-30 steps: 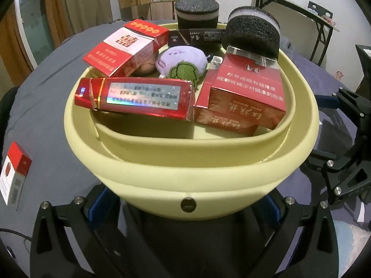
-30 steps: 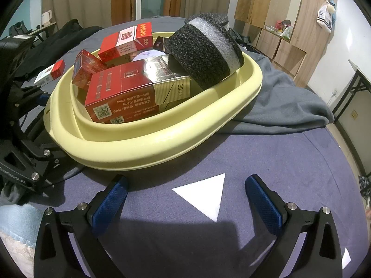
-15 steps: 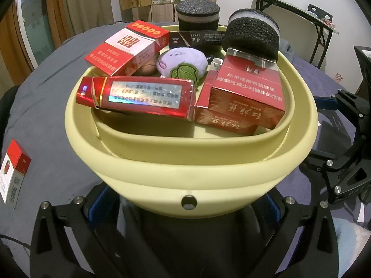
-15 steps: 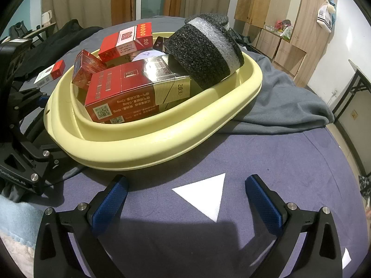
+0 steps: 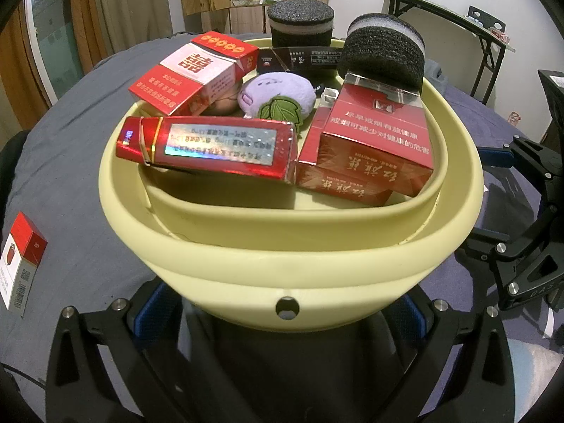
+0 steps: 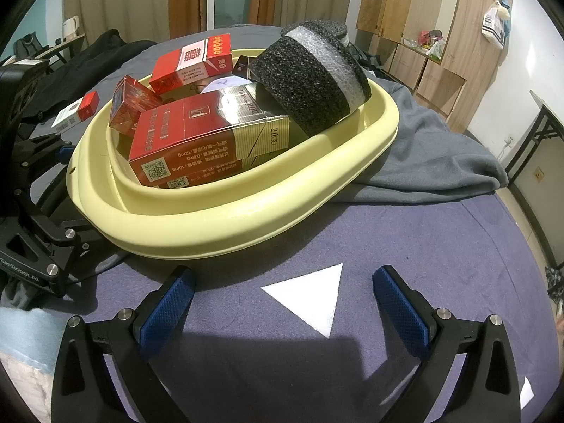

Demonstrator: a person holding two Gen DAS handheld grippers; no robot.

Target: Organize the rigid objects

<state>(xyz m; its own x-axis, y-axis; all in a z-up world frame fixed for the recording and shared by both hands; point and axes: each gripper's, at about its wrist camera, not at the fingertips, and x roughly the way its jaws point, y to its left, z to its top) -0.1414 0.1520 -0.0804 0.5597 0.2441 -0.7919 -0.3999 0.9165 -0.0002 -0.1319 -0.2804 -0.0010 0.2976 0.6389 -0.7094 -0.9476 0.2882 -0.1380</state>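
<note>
Yellow basin w/ red boxes is filling center of left view; left gripper fingers are spread under its near rim. Right gripper is sitting wide open, empty, bottom of frame, over purple cloth.

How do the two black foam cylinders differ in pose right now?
The near foam cylinder lies tipped on its side, leaning on the red cartons at the basin rim. The far foam cylinder stands upright behind the basin; its base is hidden. Both are black with a pale band around the middle.
</note>
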